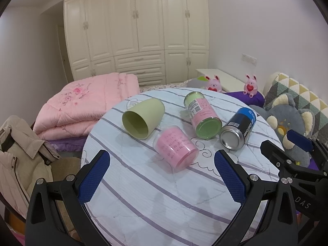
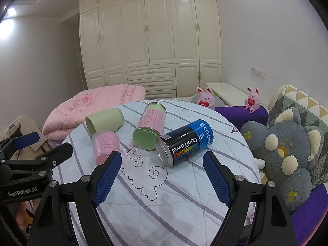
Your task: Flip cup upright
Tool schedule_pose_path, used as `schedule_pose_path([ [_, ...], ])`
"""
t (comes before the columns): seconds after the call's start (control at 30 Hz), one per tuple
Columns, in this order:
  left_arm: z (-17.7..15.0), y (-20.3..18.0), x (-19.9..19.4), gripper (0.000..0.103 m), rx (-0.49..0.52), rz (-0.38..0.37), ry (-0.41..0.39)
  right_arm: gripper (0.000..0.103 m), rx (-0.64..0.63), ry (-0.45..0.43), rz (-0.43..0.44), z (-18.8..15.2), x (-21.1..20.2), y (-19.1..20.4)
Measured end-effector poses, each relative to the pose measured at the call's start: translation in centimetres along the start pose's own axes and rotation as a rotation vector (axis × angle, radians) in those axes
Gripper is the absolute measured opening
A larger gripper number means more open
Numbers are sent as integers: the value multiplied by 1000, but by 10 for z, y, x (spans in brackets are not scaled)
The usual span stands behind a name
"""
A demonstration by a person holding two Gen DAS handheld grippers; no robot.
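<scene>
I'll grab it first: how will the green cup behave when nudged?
The green cup lies on its side, so it will probably roll, curving because it tapers. It is open and empty, so likely light. The quilted cloth may slow it.

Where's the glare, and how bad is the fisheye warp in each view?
Right wrist: a blown-out ceiling light flares at the upper left; wardrobe lines bow. Left wrist: no flare, even soft light, faint shadows on the striped tablecloth; dark corner vignetting, wardrobe bowed too. Both sharp.
</scene>
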State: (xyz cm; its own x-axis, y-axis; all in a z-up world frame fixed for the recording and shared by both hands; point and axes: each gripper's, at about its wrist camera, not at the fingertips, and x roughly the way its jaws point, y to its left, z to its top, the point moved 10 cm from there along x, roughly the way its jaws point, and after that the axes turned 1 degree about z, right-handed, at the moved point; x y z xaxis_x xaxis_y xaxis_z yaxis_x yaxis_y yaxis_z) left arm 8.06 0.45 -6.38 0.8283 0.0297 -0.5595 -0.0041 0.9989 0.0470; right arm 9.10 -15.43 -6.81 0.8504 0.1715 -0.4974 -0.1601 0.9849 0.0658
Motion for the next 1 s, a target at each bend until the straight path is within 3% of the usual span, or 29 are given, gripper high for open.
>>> schedule_pose_path([
  [0.63, 6, 65, 30, 103, -125, 25, 55, 83, 36, 47, 56, 11, 48, 34],
  [1.0, -3, 95, 59, 103, -178, 17, 116, 83, -24, 205, 167, -11, 99, 87],
])
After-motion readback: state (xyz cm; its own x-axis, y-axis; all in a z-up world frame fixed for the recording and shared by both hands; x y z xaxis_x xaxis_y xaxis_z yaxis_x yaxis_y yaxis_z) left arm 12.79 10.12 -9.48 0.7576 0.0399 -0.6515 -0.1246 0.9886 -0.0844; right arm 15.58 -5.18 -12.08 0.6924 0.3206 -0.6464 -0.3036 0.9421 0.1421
